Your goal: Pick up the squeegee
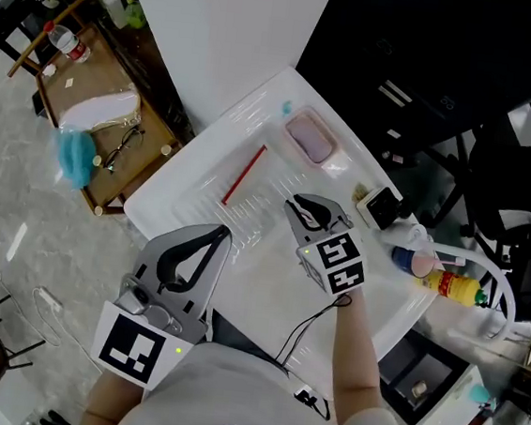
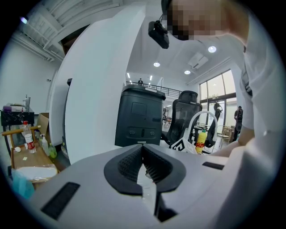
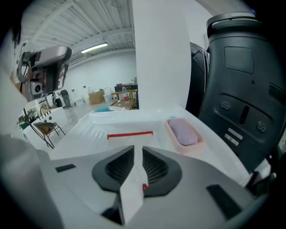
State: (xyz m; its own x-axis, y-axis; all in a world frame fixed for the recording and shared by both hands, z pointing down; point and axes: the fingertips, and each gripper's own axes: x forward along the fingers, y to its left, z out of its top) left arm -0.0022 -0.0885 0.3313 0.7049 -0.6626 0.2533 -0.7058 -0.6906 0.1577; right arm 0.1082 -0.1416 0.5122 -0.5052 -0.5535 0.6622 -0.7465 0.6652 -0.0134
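Observation:
The squeegee (image 1: 244,174) shows as a thin red bar lying flat on the white ribbed basin top (image 1: 267,283). In the right gripper view the squeegee (image 3: 130,133) lies crosswise just ahead of the jaws. My right gripper (image 1: 292,200) hovers over the basin a short way to the right of it, tilted down. That right gripper (image 3: 138,150) is open by a narrow gap and holds nothing. My left gripper (image 1: 223,233) stays at the basin's near edge. Seen from its own camera, the left gripper (image 2: 143,146) points out into the room, its tips meeting on nothing.
A pink soap dish (image 1: 311,138) with a purple bar sits at the basin's far end, right of the squeegee. A small black box (image 1: 379,207) and bottles (image 1: 454,287) stand along the right edge. A dark cabinet (image 3: 241,89) rises behind. A wooden table (image 1: 98,104) stands left.

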